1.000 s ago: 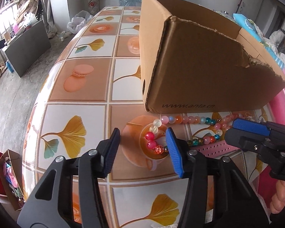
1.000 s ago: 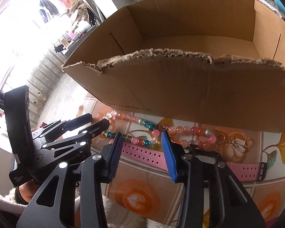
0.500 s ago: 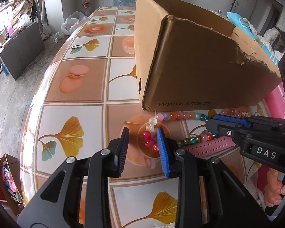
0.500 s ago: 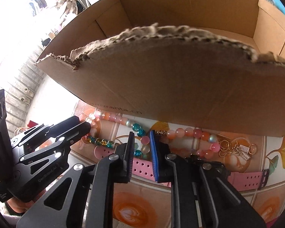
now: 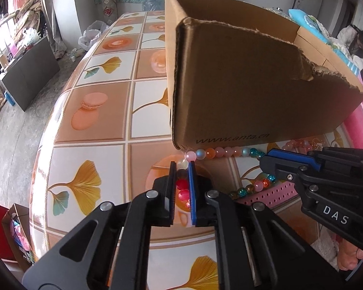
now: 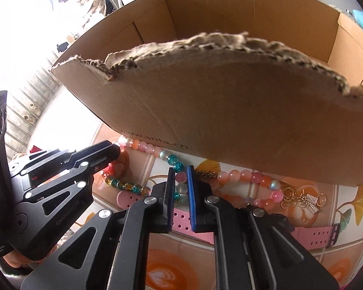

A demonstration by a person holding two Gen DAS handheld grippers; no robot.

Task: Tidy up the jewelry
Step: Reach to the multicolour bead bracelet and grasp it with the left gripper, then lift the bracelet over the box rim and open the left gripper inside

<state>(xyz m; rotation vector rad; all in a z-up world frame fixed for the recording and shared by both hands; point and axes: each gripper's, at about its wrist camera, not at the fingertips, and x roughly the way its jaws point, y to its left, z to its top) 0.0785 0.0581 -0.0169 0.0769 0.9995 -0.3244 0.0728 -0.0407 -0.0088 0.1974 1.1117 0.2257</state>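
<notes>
Left hand-held gripper (image 5: 182,169): jaws have just been closing and now clamp the red-beaded end of the bead necklace (image 5: 220,151) on the counter (image 5: 89,125).
Right hand-held gripper (image 6: 180,172): jaws have just been closing and now pinch pale beads mid-strand, just in front of the box.
Cardboard box (image 5: 254,91): open-topped, torn rim, standing on the counter; the necklace lies along its near wall.
Obstruction: the box wall fills most of the right wrist view.
Pink perforated strap (image 6: 309,235): flat on the counter, partly hidden under the right gripper's fingers.
Gold rings and clips (image 6: 302,199): a small tangle by the strand's right end, seen only from the right wrist; individual pieces are hard to tell apart.
</notes>
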